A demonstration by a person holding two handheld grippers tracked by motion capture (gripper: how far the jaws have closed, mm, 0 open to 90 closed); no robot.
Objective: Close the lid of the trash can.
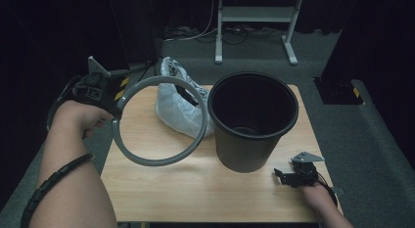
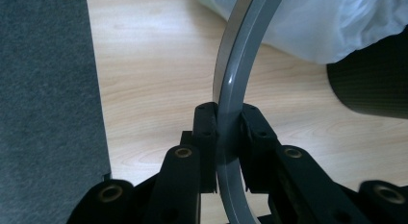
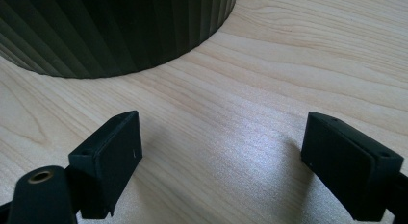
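Note:
A grey plastic ring (image 1: 159, 121) hangs tilted above the table's left half, held at its left edge by my left gripper (image 1: 115, 108). In the left gripper view both black jaws press on the ring's band (image 2: 230, 104), so my left gripper (image 2: 227, 119) is shut on it. A black ribbed bin (image 1: 253, 121) stands upright at the table's middle right, with nothing showing inside. My right gripper (image 1: 286, 175) rests low near the front right, just right of the bin's base. Its jaws stand wide apart in the right gripper view (image 3: 223, 156) with bare wood between them, a little short of the bin's wall (image 3: 115, 31).
A crumpled white plastic bag (image 1: 178, 103) lies at the back of the wooden table (image 1: 195, 193), between the ring and the bin. Grey carpet surrounds the table. A white metal stand (image 1: 254, 22) is on the floor behind.

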